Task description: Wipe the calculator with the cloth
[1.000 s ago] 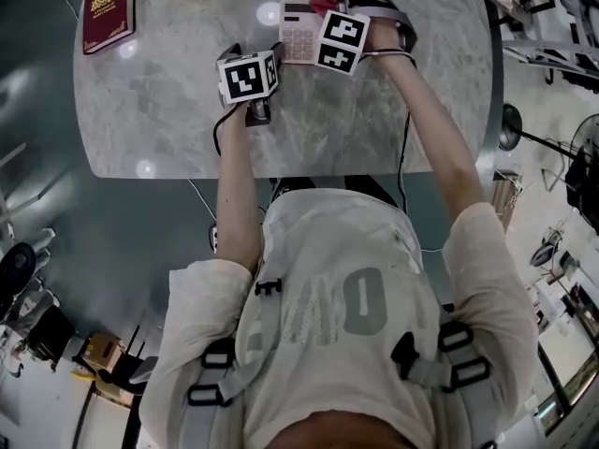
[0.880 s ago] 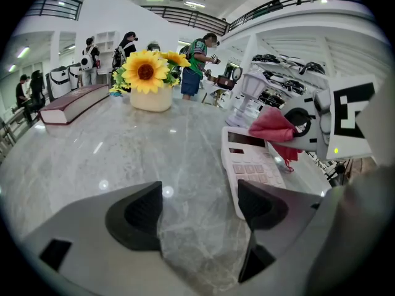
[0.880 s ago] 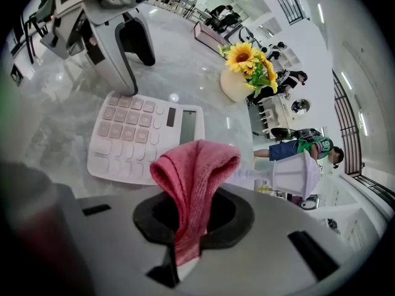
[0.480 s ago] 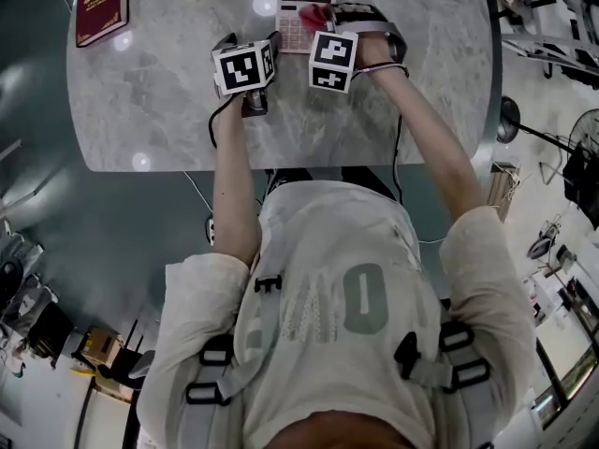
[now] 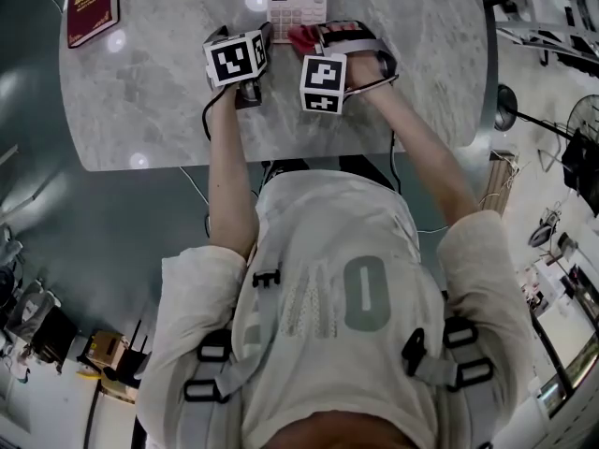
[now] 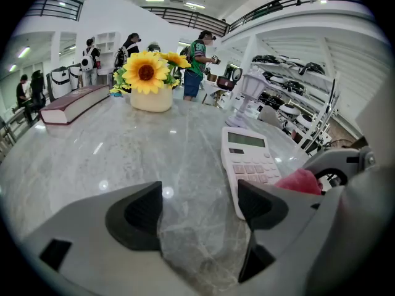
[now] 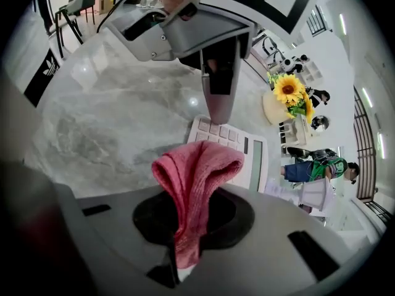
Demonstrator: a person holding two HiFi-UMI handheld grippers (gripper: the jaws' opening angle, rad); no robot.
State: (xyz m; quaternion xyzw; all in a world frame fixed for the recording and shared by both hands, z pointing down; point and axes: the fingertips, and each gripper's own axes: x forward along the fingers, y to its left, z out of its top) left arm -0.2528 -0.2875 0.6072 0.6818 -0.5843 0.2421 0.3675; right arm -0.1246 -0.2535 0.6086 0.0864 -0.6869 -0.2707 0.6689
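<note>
Bright overhead lighting, glare spots on the marble table (image 5: 168, 110), strong fisheye edge distortion.

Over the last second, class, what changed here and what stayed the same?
The right gripper drew the pink cloth toward the person, from over the calculator to its near edge. Nothing was taken up or let go: it stays shut on the cloth. The left gripper, open, stayed beside the calculator.
</note>
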